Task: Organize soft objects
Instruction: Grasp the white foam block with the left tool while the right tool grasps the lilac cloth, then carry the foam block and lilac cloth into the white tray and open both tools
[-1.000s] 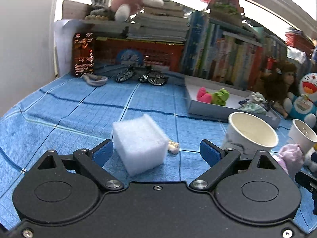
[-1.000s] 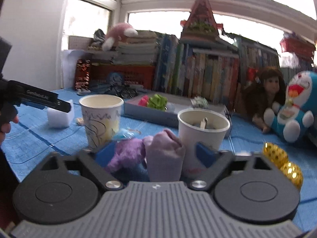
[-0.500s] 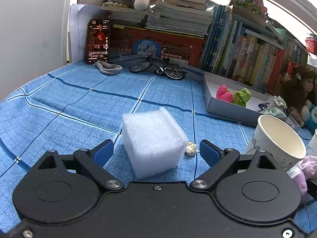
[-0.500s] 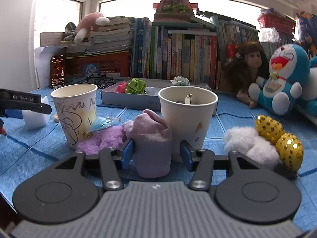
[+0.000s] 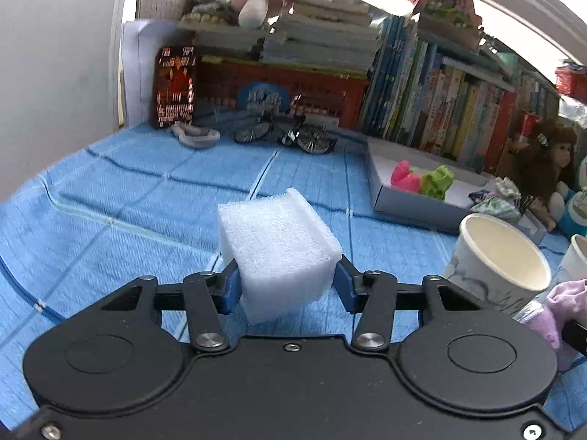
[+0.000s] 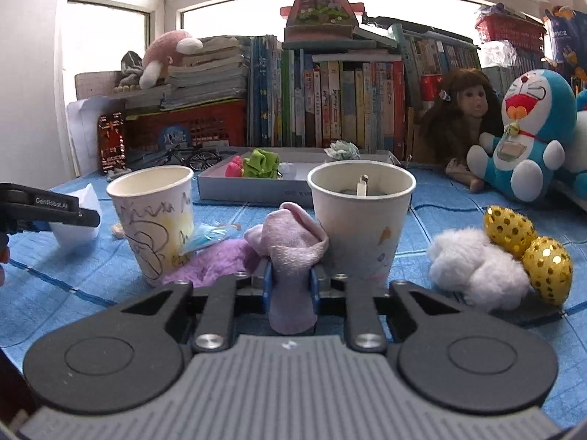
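A white foam block (image 5: pixel 279 242) sits between the blue pads of my left gripper (image 5: pixel 286 286). Its jaws are closing and the pads touch both sides of the block. From the right wrist view the same block (image 6: pixel 79 227) shows at the far left, under a black finger (image 6: pixel 55 211) of the left gripper. My right gripper (image 6: pixel 290 282) is shut on a pale pink sock (image 6: pixel 293 245), which stands up between the pads. A purple fluffy cloth (image 6: pixel 216 260) lies just left of the sock. A grey box tray (image 6: pixel 256 187) behind holds pink and green soft pieces.
Two paper cups (image 6: pixel 154 220) (image 6: pixel 361 212) stand on the blue cloth either side of the sock. To the right lie a white fluffy ball (image 6: pixel 477 267) and gold sequin balls (image 6: pixel 510 225). A doll (image 6: pixel 466 121), a blue plush (image 6: pixel 528 135) and rows of books line the back.
Both grippers have closed: the left pads came in against the foam block, and the right pads squeezed the pink sock. Neither hand has shifted much.
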`<state>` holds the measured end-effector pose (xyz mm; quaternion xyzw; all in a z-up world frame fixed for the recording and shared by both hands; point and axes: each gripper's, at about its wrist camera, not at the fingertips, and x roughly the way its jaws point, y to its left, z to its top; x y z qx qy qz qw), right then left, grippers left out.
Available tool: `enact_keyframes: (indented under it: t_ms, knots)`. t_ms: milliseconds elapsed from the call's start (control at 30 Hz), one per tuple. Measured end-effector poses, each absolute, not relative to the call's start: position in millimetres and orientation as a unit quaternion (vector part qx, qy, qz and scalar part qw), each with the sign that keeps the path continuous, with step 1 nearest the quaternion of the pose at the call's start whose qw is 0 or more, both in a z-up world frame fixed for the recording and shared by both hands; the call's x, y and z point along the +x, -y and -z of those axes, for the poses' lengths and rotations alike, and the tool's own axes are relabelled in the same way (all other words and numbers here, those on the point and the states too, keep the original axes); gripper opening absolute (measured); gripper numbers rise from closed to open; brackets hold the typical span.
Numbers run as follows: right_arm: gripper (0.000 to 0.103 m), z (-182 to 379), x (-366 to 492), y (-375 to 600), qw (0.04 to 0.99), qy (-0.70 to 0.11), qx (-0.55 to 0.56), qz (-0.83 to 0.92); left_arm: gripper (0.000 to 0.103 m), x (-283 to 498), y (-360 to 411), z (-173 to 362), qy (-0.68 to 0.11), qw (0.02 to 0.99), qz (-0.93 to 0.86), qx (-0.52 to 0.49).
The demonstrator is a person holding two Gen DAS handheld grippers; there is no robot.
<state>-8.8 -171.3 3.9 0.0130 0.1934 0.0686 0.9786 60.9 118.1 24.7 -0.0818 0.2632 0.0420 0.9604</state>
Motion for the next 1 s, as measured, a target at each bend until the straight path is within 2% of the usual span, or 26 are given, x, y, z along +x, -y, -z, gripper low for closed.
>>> enact_keyframes:
  t_ms: [333, 567, 800, 1000]
  knots:
    - [0.023, -48, -28, 174, 0.985, -0.139, 0.005, -0.106, 0.048, 62, -109, -74, -0.235, 0.97, 0.008, -0.068]
    - [0.023, -95, -10, 186, 0.984, -0.121, 0.025, -0.13, 0.048, 88, -90, -119, -0.233, 0.967, 0.08, -0.067]
    - [0.023, -132, 53, 211, 0.972, -0.171, 0.087, -0.138, 0.048, 138, -64, -155, -0.24, 0.959, 0.133, -0.067]
    - [0.023, -143, 127, 217, 0.947, -0.245, 0.153, -0.139, 0.048, 197, -41, -157, -0.283, 0.942, 0.164, -0.078]
